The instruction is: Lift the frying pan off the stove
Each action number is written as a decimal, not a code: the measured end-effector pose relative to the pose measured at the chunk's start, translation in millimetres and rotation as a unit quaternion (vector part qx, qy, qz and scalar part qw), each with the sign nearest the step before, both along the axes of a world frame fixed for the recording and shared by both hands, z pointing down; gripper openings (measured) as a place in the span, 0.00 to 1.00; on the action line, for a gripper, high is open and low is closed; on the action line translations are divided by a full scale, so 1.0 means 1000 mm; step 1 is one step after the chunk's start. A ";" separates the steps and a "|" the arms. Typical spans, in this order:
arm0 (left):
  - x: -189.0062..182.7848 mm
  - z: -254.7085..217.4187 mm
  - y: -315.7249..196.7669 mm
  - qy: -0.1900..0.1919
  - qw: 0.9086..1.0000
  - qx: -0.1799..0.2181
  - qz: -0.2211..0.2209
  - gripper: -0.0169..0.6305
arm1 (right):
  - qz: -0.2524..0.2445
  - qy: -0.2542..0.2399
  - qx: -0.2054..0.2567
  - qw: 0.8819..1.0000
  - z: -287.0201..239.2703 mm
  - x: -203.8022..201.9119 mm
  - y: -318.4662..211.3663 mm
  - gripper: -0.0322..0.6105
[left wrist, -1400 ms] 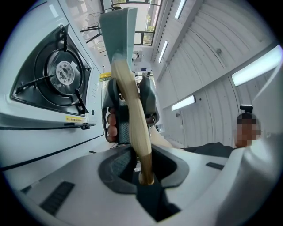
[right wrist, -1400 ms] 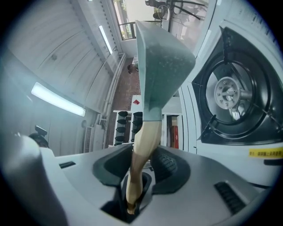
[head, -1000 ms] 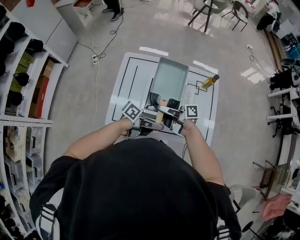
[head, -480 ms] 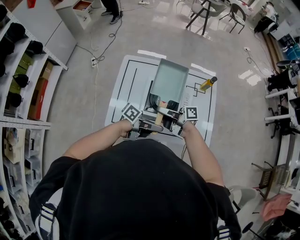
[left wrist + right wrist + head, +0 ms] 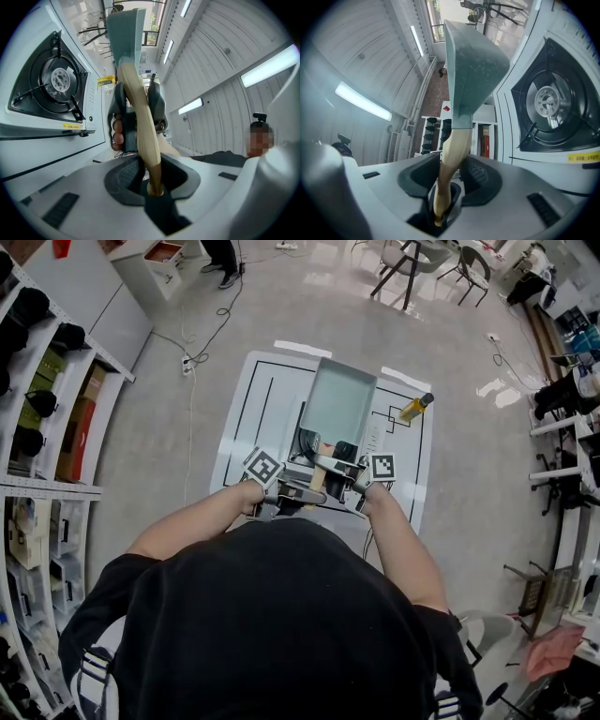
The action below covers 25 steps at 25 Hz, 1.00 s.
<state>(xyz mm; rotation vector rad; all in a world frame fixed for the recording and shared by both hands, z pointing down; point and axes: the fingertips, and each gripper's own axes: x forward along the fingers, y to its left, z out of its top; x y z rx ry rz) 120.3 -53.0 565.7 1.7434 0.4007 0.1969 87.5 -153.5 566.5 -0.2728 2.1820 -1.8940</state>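
The left gripper was clenched on the wooden handle of the frying pan. In the left gripper view the handle's end sat between the closed jaws. The pan body lay beyond both grippers, on the side away from the person. The right gripper was likewise clamped on the same handle from the opposite side, the handle passing down between its pads.

The pan was held above the stove, with a gap showing between it and the burner in both gripper views. The stove stood near the middle of a white bench marked with black lines. A yellow bottle lay near the bench's right edge, toward its far corner. The bench stood on a grey floor, with storage shelves along the left and chairs at the far side.

The pan's long axis ran from the near edge of the bench toward the far edge. The handle pointed back at the person and the rectangular body pointed away.
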 end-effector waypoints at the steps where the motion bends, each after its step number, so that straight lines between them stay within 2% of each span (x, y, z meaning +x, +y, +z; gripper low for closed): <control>1: 0.000 0.000 0.001 0.000 1.000 0.000 0.000 0.16 | 0.000 0.000 -0.001 1.000 0.000 0.000 0.001 0.26; 11: 0.002 0.001 0.002 0.004 1.000 0.002 0.002 0.16 | 0.005 0.003 -0.002 1.000 0.002 0.002 0.001 0.26; 15: 0.003 -0.003 0.004 0.012 1.000 -0.022 0.002 0.16 | 0.004 0.004 -0.001 1.000 0.003 0.002 0.000 0.26; 25: 0.003 0.000 -0.002 0.007 1.000 0.000 0.001 0.16 | 0.002 0.008 0.001 1.000 0.003 0.003 -0.002 0.26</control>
